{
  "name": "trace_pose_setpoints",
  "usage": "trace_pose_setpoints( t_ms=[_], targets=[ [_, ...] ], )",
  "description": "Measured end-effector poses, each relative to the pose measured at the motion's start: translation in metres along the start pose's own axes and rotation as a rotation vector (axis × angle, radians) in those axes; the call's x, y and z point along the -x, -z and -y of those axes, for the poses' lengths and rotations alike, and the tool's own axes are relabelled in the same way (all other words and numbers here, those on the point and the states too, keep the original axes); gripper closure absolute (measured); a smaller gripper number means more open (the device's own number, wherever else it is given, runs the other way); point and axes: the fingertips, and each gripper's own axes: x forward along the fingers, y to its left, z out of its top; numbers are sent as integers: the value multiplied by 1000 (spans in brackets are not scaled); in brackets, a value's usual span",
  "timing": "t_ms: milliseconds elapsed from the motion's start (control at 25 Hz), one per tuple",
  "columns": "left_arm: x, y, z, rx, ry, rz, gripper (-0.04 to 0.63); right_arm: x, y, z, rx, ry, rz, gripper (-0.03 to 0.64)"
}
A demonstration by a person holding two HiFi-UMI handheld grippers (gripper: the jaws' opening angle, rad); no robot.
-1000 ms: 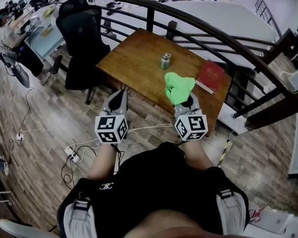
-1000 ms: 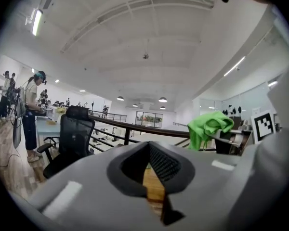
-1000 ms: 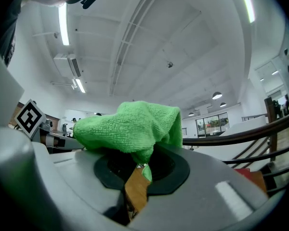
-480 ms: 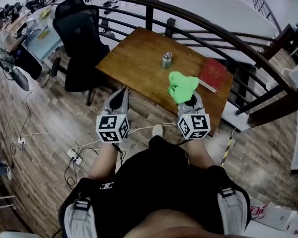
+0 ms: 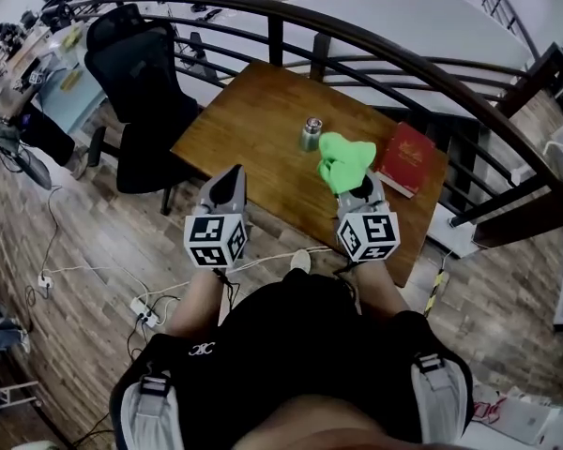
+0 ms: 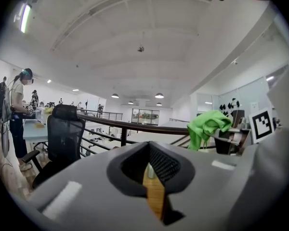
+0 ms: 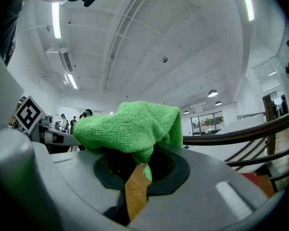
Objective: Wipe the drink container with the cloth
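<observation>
Barely begun, by the look of things; cloth (image 5: pixel 343 160) in hand, nothing wiped yet; right gripper (image 7: pixel 135 179) clamped on a fold of the green cloth, the rest bunched up over the jaws; left gripper (image 6: pixel 153 179) closed tight on nothing, held level alongside. Flask (image 5: pixel 311 133), small, metal, lid on, upright about mid-table, clear of both grippers; in the head view just left of the cloth, yet apparently farther off. Left to do, as a judgement: reach in over the near edge; steady the flask, most likely with the left gripper; rub the cloth round its side and top; so all of the actual wiping ahead.

Table (image 5: pixel 244 120) of bare brown wood, set cornerwise to the person; red book (image 5: pixel 405 158) flat by the right corner, near the flask but not touching. Black mesh chair (image 5: pixel 136 73) at the left edge; dark curved railing (image 5: pixel 385 50) behind the far edges. Plank floor (image 5: pixel 66 270) with white cables (image 5: pixel 94 270) and a power strip (image 5: pixel 143 315) off to the left; open office beyond, with people (image 6: pixel 18 109) at desks on the far left; white ceiling with strip lights overhead in the gripper views.
</observation>
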Motion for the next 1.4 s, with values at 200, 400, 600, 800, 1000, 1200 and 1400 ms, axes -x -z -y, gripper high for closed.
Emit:
trace_pose_setpoints(
  t_ms=[200, 400, 600, 800, 1000, 1200, 1400],
  targets=[
    [-55, -8, 6, -6, 8, -27, 541, -31, 5, 44, -16, 7, -21, 569],
    [-111, -9, 6, -6, 30, -64, 541, -66, 16, 82, -32, 19, -57, 569],
    [-164, -4, 14, -10, 55, -94, 541, -91, 29, 121, -48, 27, -81, 569],
    [-198, -3, 15, -9, 75, -112, 541, -106, 38, 141, -68, 61, -102, 569],
    [-233, -3, 19, -31, 155, -110, 541, -112, 48, 154, -78, 122, -131, 569],
    [-261, -2, 12, -89, 287, -116, 541, -127, 48, 154, -55, 220, -125, 569],
    [-282, 2, 3, -134, 418, -145, 541, -138, 46, 150, -90, 341, -105, 569]
  ],
)
